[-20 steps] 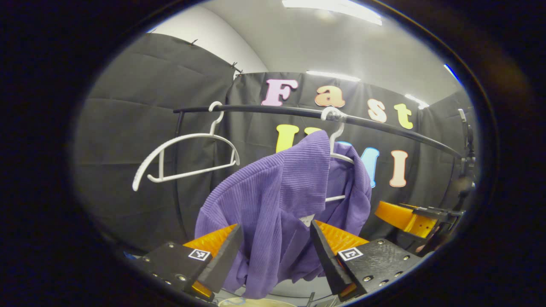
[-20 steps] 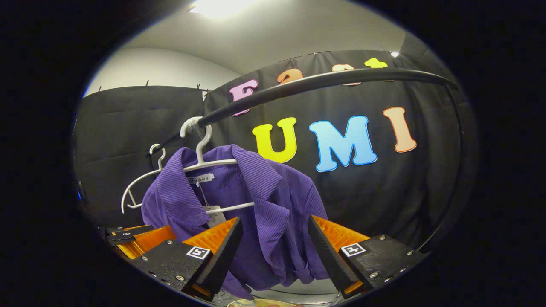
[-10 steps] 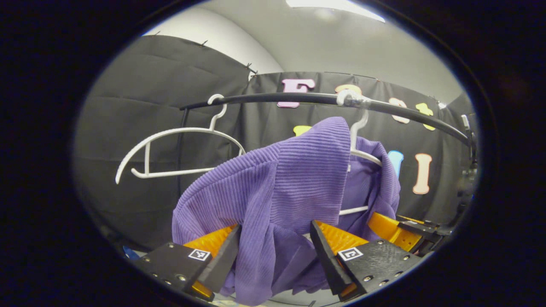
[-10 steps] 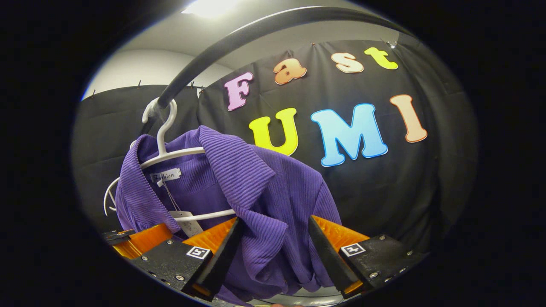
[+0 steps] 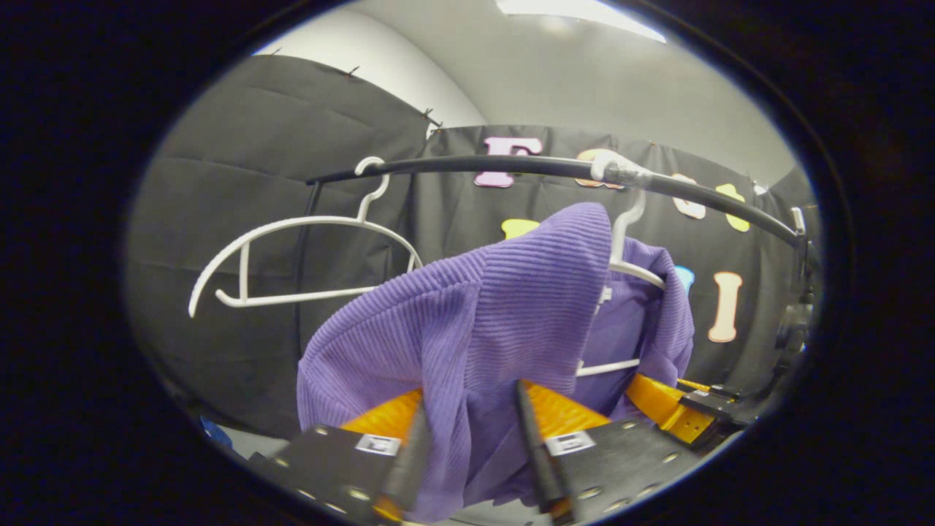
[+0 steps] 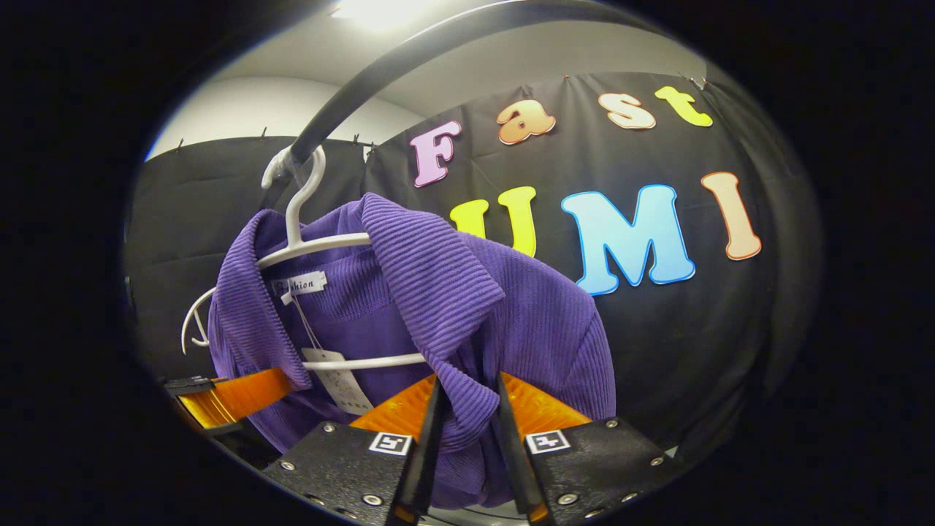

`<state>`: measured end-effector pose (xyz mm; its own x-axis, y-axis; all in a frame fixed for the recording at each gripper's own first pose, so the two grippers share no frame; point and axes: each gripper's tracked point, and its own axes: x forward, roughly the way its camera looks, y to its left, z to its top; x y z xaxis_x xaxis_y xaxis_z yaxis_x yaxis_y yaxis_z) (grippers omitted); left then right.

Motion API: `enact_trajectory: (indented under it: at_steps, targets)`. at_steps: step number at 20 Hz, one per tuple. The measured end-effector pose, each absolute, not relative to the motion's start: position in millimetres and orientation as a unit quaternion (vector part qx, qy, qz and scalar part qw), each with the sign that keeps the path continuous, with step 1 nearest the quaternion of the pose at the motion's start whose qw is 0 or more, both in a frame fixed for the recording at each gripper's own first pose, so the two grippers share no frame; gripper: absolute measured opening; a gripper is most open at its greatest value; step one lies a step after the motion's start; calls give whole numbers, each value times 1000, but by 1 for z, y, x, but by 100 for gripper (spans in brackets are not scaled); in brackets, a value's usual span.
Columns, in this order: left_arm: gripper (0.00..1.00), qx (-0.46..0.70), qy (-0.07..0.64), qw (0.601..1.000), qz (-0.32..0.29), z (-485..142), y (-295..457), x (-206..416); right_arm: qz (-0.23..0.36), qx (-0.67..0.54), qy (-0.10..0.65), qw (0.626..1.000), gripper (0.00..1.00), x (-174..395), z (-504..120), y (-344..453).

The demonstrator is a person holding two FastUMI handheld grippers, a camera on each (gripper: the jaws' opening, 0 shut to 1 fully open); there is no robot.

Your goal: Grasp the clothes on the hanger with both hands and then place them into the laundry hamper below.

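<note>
Both grippers just narrowed from wide open: right gripper (image 6: 467, 424) jaws pinch the purple shirt (image 6: 438, 307) front, left gripper (image 5: 467, 438) jaws closing on its shoulder, shirt still on white hanger (image 6: 307, 212), so grasp nearly done, lift-off next.

That purple top (image 5: 504, 321) is soft ribbed cloth, matt. Both hangers, the bare one (image 5: 292, 252) at 9 o'clock too, look like smooth white plastic; the rail (image 5: 511, 166) is smooth dark metal, slightly glossy.
</note>
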<state>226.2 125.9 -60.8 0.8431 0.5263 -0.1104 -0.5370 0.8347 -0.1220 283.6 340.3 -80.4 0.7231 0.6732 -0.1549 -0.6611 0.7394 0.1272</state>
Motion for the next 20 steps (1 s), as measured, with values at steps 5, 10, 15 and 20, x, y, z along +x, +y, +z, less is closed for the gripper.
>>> enact_trajectory:
  at_steps: [5, 10, 15, 20]
  targets:
    - [19, -86, 33, 962, 258, -64, 125, 223, 370, 63, 99, 922, 8, 290, -79, 339]
    - [2, -111, 9, 970, 216, -53, 117, 211, 364, 73, 99, 923, 0, 289, -77, 329]
    - [0, -112, -27, 979, 166, -16, 102, 178, 324, 60, 89, 940, 0, 283, -74, 303]
    - [1, -105, -49, 984, 133, 19, 105, 154, 280, 35, 70, 957, 0, 289, -66, 283]
